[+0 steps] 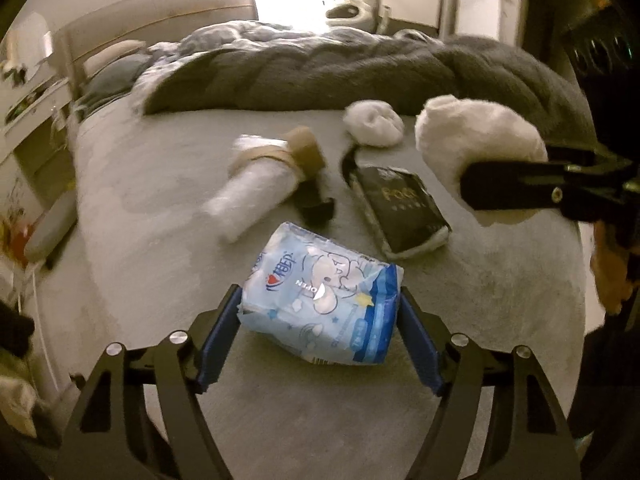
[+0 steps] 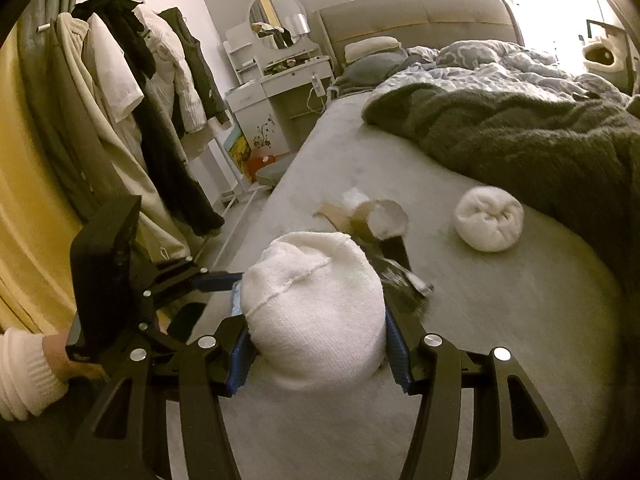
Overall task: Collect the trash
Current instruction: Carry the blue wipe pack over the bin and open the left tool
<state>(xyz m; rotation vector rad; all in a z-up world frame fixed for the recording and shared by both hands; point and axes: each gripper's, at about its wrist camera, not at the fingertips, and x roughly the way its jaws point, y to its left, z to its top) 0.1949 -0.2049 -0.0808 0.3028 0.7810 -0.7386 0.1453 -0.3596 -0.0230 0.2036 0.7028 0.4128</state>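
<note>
A blue tissue pack (image 1: 324, 300) lies on the grey bed sheet (image 1: 160, 184) between the blue pads of my left gripper (image 1: 320, 316), whose jaws stand at its two sides, touching or nearly so. My right gripper (image 2: 316, 328) is shut on a white rolled sock ball (image 2: 316, 304), held above the bed; it also shows in the left wrist view (image 1: 476, 144). A second white sock ball (image 1: 374, 123) (image 2: 489, 220), a black tissue pack (image 1: 404, 208) and a cardboard tube with white paper (image 1: 264, 176) (image 2: 380, 220) lie on the bed.
A rumpled dark grey blanket (image 2: 520, 136) covers the far half of the bed. Clothes hang on a rack (image 2: 132, 92) left of the bed. A white dresser with a round mirror (image 2: 280, 76) stands by the headboard.
</note>
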